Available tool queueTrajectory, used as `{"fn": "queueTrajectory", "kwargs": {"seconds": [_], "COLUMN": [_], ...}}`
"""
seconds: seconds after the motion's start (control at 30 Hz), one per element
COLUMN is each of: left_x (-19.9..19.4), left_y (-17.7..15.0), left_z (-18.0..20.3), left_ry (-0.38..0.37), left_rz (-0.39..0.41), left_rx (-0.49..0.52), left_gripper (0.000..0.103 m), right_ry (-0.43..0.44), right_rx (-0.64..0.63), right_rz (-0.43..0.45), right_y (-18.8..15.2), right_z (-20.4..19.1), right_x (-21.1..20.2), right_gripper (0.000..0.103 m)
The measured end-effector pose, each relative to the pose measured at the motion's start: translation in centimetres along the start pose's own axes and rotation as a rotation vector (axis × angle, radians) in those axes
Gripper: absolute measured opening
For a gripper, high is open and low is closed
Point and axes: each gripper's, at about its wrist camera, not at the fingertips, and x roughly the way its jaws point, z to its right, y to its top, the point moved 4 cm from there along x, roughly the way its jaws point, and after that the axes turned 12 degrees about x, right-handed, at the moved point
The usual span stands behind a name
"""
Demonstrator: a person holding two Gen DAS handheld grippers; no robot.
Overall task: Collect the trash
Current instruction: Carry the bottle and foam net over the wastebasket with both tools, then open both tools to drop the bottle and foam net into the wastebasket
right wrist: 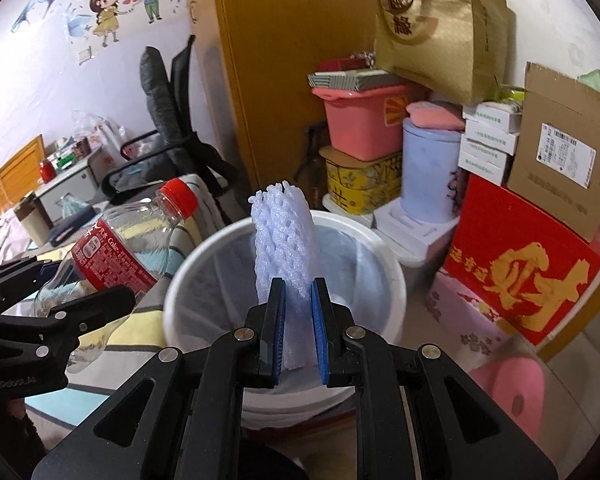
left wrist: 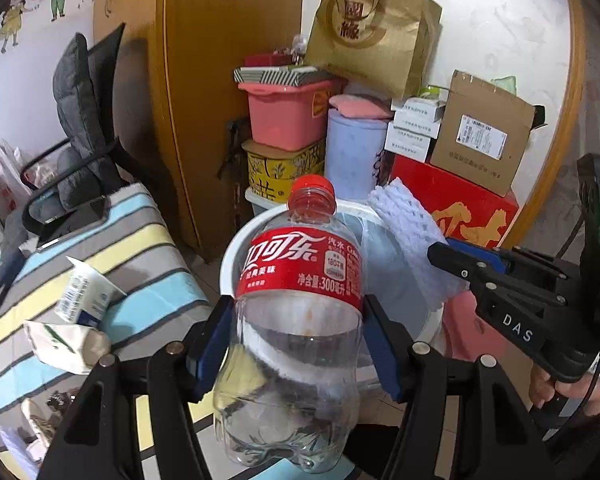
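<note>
Fingers of the left gripper (left wrist: pixel 298 344) pinch a bottle (left wrist: pixel 300 280); right gripper (right wrist: pixel 299 320) pinches foam (right wrist: pixel 284 236) over the bin (right wrist: pixel 188 264).

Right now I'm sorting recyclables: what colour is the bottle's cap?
Red, clearest in the left wrist view: the bottle has a red cap.

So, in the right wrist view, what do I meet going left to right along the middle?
left gripper → Coke bottle → foam net held by the right gripper over the white bin → red box
</note>
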Motion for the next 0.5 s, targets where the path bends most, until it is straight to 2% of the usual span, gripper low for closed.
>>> {"fn": "queueTrajectory", "kwargs": {"seconds": [0.27, 0.5], "left_x": [2.9, 3.3], "left_y": [-0.3, -0.4], "left_z": [0.2, -0.2], "left_ry": [-0.032, -0.045], "left_rz": [-0.041, -0.041], "left_rx": [-0.027, -0.044], "left_gripper": [0.066, 0.069], "right_ry": [-0.024, -0.070], "right_rx": [-0.019, -0.015], "right_rz": [-0.055, -0.050], "right_y": [-0.2, -0.1], "right_z": [0.6, 1.2], "right_x": [2.1, 2.7], "right_gripper": [0.016, 0.019]}}
